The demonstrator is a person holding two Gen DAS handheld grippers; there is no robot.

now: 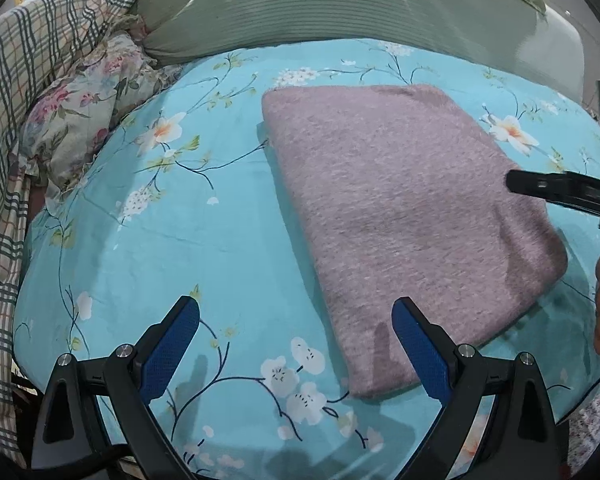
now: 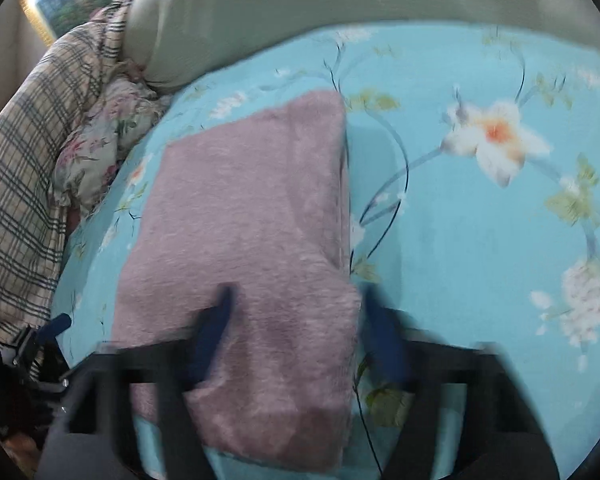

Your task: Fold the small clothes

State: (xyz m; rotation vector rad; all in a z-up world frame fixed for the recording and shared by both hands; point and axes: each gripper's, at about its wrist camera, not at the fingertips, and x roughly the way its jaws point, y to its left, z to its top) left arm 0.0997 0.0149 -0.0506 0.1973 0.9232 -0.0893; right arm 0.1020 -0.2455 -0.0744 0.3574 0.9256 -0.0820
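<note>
Two grippers are working over one mauve fuzzy garment point(image 1: 400, 216), which is lying folded into a thick rectangle on the blue flowered bedsheet point(image 1: 204, 216). All places below are given relative to the garment.

Left gripper point(image 1: 296, 344): it is hovering at the near corner of the garment, jaws standing wide apart and holding nothing. One blue pad point(image 1: 420, 354) is sitting over the near edge of the cloth; the other is over bare sheet to the garment's left.

Right gripper point(image 2: 294, 328): it is reaching in over the garment's right-hand near end, seen as a dark bar from the left camera. Its own view is blurred, yet the fingers are plainly spread, one lying over the pile and one just past the edge. Whether they are touching the cloth cannot be told.

Surroundings: a green ribbed pillow point(image 1: 300, 4) is lying beyond the garment's far edge, and a plaid quilt point(image 1: 24, 92) is heaped well to its left.

Judged step: the fold appears nearly complete, with squaring or a final fold remaining. To do it well, both grippers should be pinching all layers at matching corners, lifting level, and laying edge onto edge, since the thick pile is likely to slip and splay.
</note>
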